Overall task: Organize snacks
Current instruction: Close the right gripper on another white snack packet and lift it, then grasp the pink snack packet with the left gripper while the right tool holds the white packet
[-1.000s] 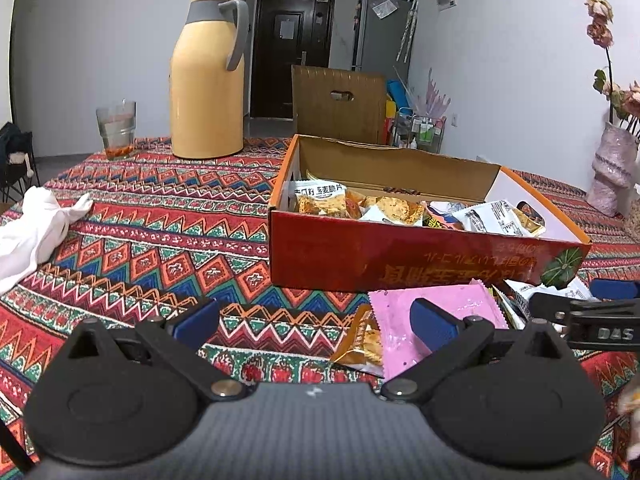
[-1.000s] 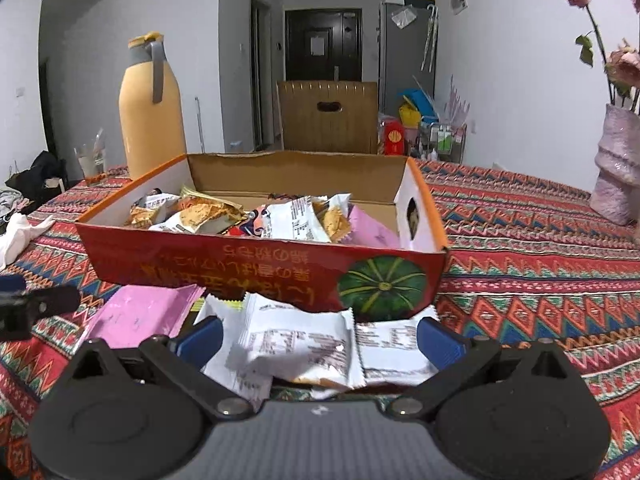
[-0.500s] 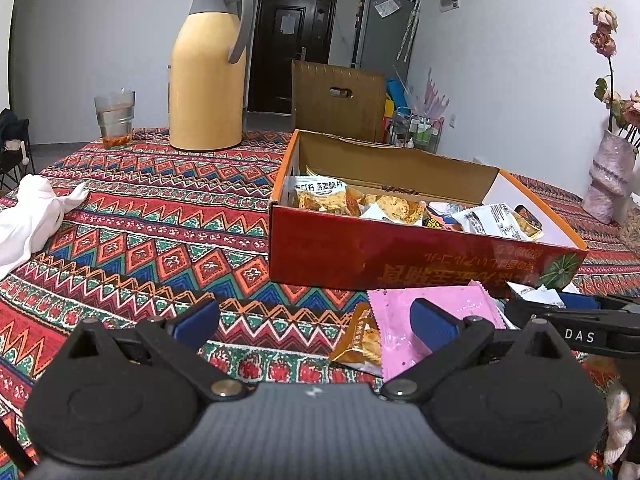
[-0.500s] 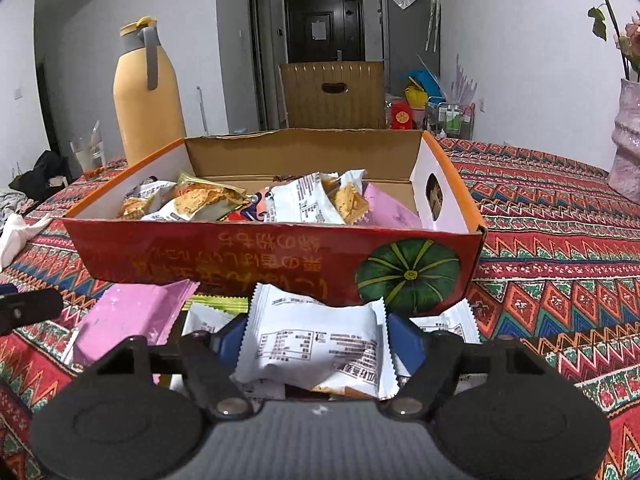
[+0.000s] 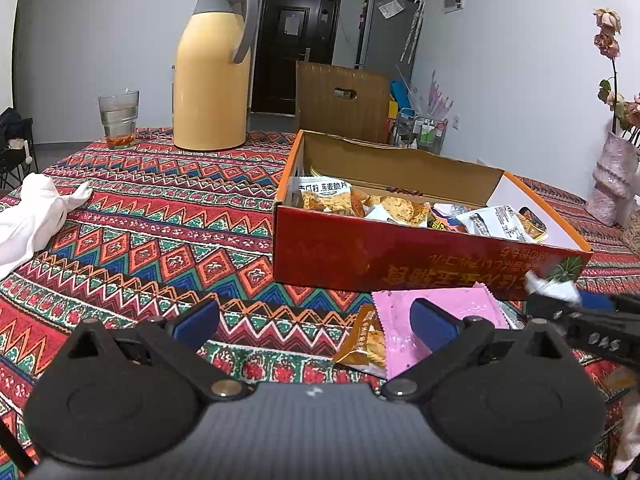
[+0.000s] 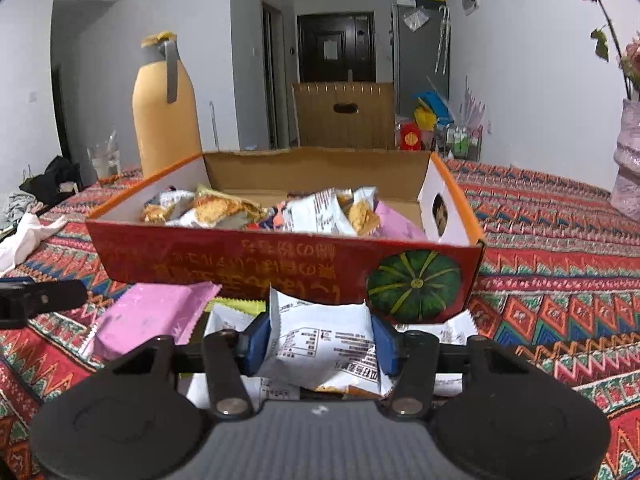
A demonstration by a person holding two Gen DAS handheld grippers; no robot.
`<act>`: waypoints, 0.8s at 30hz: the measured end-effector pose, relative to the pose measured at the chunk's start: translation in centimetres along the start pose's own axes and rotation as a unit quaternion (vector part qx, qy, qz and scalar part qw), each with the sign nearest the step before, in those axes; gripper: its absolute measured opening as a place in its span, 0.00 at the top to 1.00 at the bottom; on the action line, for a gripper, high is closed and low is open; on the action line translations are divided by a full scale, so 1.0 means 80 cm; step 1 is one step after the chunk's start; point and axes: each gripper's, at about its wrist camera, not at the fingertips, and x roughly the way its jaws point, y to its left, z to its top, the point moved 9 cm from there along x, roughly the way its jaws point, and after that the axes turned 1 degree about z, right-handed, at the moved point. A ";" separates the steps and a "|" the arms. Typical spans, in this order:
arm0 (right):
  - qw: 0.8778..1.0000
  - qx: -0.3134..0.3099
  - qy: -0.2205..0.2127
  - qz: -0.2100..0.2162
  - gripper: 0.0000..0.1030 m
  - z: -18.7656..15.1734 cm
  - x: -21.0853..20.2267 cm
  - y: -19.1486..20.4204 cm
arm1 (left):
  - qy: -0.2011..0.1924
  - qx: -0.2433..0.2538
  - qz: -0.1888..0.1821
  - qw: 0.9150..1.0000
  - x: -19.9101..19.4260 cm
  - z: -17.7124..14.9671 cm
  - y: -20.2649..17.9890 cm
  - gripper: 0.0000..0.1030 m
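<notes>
R gripper [image 6: 320, 344] has just been closing and now pinches a white packet [image 6: 320, 348] by its sides, at the table's near edge, just in front of the box [image 6: 280, 256]. Risk: crinkly film slips out on lift, or snags box wall. L gripper [image 5: 316, 320] spread, empty.

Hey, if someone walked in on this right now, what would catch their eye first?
Probably the red snack box mid-table, heaped with packets. Just in front of it, the right gripper has been closing its jaws on a white snack packet, pads now pressing its sides. Behind, to the left, a tall yellow thermos stands on the patterned tablecloth.
</notes>
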 end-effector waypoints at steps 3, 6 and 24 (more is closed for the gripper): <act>1.000 0.005 -0.026 -0.005 0.50 0.009 -0.014 -0.005 | 0.004 -0.001 0.002 1.000 0.002 -0.001 0.001 0.00; 0.999 0.016 -0.048 -0.014 0.50 0.016 -0.028 -0.016 | 0.005 -0.001 0.005 1.000 0.004 -0.002 0.001 0.00; 0.997 0.031 -0.072 -0.015 0.50 0.021 -0.042 -0.029 | 0.048 0.047 -0.012 0.998 0.016 0.011 -0.089 0.00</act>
